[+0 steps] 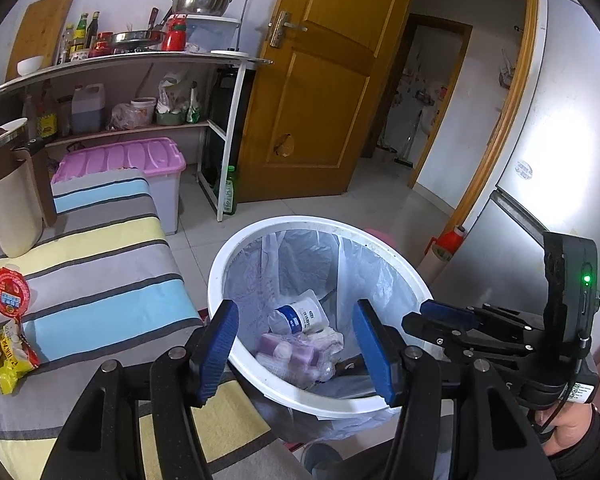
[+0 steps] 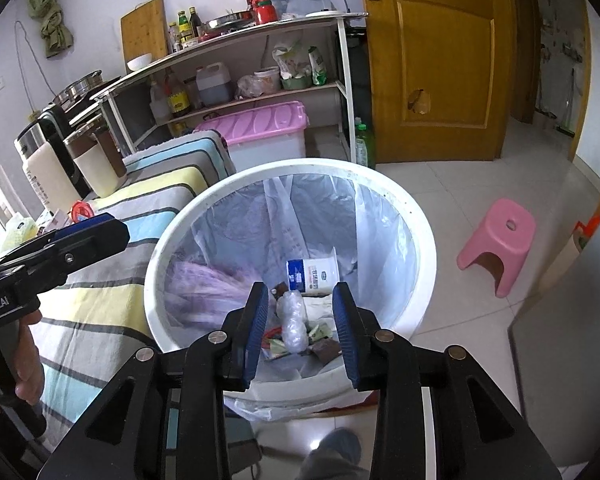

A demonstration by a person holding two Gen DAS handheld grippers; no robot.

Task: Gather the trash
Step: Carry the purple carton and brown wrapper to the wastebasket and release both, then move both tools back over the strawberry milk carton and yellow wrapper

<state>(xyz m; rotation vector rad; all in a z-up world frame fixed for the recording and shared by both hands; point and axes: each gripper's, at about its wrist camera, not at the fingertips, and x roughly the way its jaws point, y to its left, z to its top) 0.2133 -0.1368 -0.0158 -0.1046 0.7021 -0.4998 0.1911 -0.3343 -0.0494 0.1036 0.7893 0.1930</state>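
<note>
Both grippers' fingers (image 2: 344,312) spread, empty, over lined white bin (image 2: 424,240) beside striped tablecloth (image 1: 100,240), tiled kitchen floor (image 2: 460,184)

Both grippers' fingers (image 1: 220,344) apart, empty

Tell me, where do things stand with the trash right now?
Both grippers, left and right, open and empty over bin. Wrappers remain on table. Nothing in the way.

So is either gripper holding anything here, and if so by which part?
Nothing is held. The left gripper and right gripper both stand open over the white bin, pads bare; the trash seen between them lies down inside it.
</note>
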